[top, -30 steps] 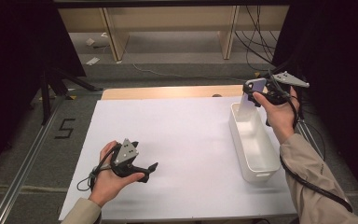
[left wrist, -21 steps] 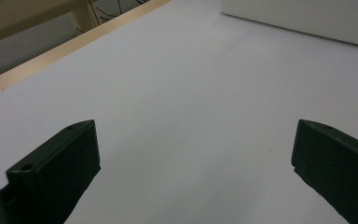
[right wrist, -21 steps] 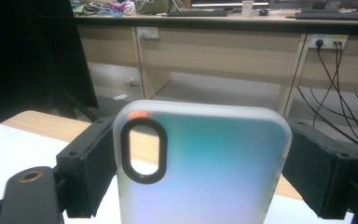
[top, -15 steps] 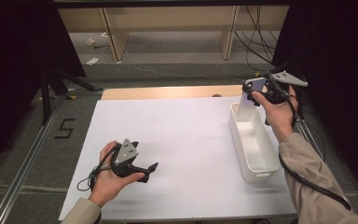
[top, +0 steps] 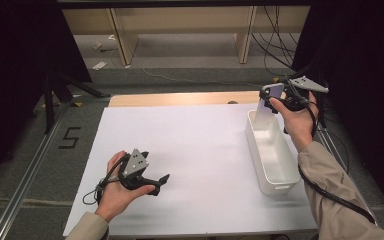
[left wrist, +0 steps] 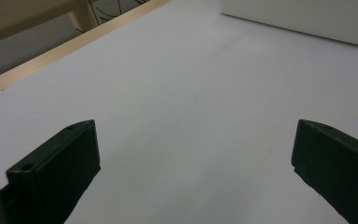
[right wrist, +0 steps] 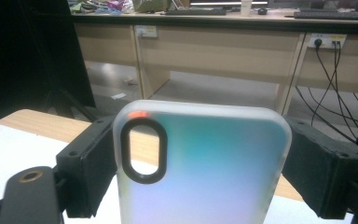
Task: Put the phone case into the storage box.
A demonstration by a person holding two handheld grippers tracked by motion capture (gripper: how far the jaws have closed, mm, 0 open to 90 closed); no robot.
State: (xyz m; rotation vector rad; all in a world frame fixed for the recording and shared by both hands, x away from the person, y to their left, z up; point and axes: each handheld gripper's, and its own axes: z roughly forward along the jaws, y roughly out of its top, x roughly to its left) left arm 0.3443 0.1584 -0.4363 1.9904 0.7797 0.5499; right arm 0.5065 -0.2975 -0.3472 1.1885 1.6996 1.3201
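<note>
In the high view the right gripper (top: 271, 101) holds a phone case (top: 266, 106) upright at the far end of a long white bin (top: 272, 175), which stands along the right side of the white tabletop (top: 195, 150). The case's lower edge hangs at or just inside the bin's far rim; whether it touches the bin I cannot tell. The left gripper (top: 161, 181) rests low over the near left part of the tabletop, well apart from the bin, with nothing between its jaws. In the left gripper view the two black jaws stand wide apart over bare white surface, and a wall of the bin (left wrist: 303, 21) crosses the top right corner. In the right gripper view the jaws are clamped on the two long edges of the translucent, bluish case (right wrist: 205, 172), its camera cut-out at upper left, a desk (right wrist: 223, 42) beyond. Judging from this, the pick-up is done and the case is carried to the bin; what seems left is to lower it inside and release it. The bin looks empty so far.
</note>
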